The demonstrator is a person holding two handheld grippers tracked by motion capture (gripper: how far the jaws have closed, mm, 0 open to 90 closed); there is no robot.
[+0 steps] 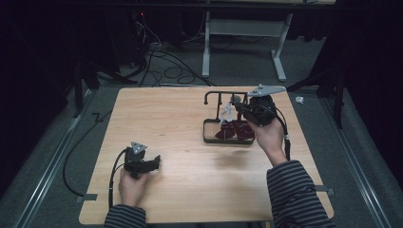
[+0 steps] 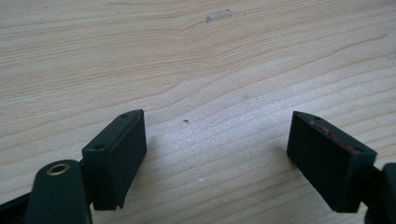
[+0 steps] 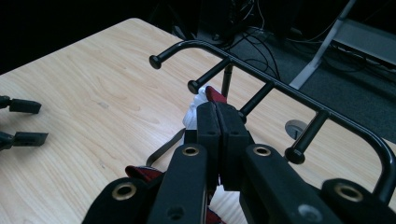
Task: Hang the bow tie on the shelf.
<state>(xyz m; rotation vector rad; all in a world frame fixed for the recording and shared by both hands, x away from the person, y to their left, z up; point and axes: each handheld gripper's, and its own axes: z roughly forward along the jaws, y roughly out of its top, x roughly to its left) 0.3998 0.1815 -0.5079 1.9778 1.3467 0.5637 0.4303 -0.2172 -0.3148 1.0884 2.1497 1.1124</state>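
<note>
High view first: the right gripper (image 1: pixel 239 107) is up over the black rack (image 1: pixel 223 93) at the far right of the counter (image 1: pixel 180 190), with a white-and-red cloth (image 1: pixel 227 114) hanging from its tip above the tray (image 1: pixel 207 138) where more red pieces lie. The left gripper (image 1: pixel 154 161) rests low on the near left, well apart from the action.

Left gripper view: its fingers (image 2: pixel 116 158) stand wide apart, nothing between them, just bare wood grain beneath.

Right gripper view: the fingers (image 3: pixel 208 128) are pressed tight together, pinching the cloth, white folds and a red edge poking out at the tip, just beside one of the rack's knobbed pegs (image 3: pixel 208 76).

My read: this is the hanging step, cloth lifted and lined up. The next move calls for carrying the cloth over a peg, draping it so it catches, then letting go without dragging it off.
</note>
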